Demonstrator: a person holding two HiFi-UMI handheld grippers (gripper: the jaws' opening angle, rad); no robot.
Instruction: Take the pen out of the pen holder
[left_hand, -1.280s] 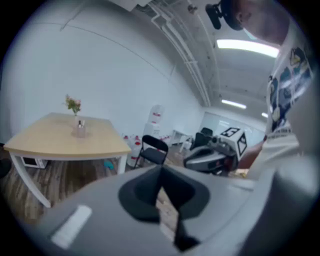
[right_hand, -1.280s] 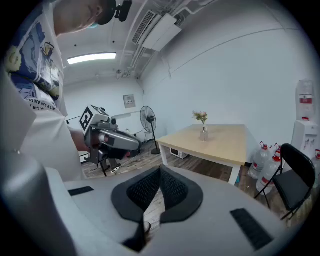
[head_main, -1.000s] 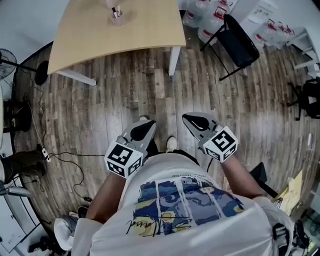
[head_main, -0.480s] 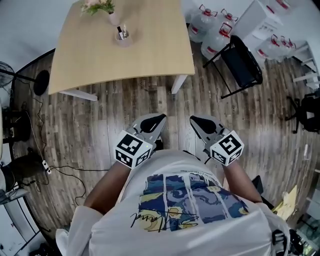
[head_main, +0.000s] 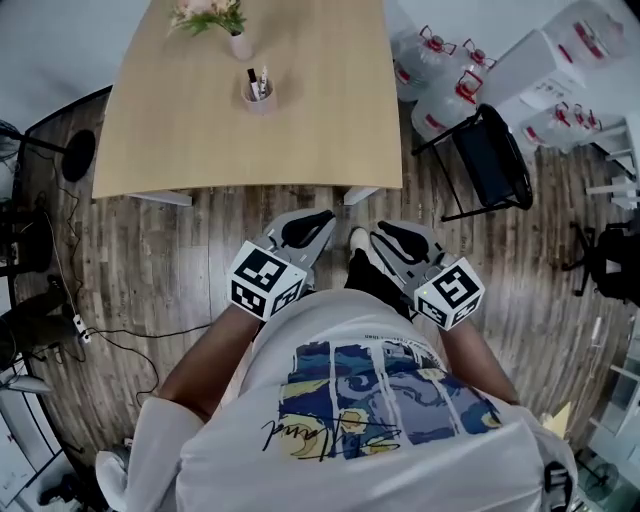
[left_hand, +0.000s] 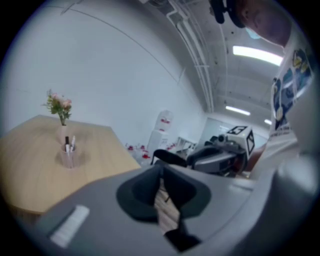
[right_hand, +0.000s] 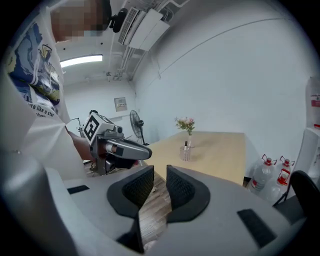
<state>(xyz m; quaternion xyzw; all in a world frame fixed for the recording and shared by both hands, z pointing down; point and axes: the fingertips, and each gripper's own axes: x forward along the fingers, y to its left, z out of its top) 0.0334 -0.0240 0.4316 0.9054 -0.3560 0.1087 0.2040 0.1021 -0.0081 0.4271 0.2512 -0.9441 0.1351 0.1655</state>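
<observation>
**Approach stage: pen holder not yet within reach**

Step in hand, as I judge it: the walk-up. The person stands on the wooden floor just short of the near edge of the table. Both grippers are held out in front, pointing toward the table and slightly down.

Grippers:
- The left gripper has its jaws opening, with only a narrow slit between them so far. Its own view shows bare floor through the slit and nothing held.
- The right gripper has its jaws apart by a modest gap. Floor shows through, and nothing is between them.

Task's thing: the clear pen holder stands upright on the far half of the table, just in front of a small flower vase. Two pens stand in it, a dark pen and a white pen, with their tops above the rim. I cannot tell which one is meant. The holder is well apart from both grippers, ahead and a little to the left of the left one, with most of the table top between.

Next move, my reading:
- Step up to the table edge and reach across.
- Set open jaws around one pen's top, above the rim.
- Close the jaws and lift straight up.

The holder looks light and a slanted pull could tip it, so the free gripper may need to steady it.
</observation>
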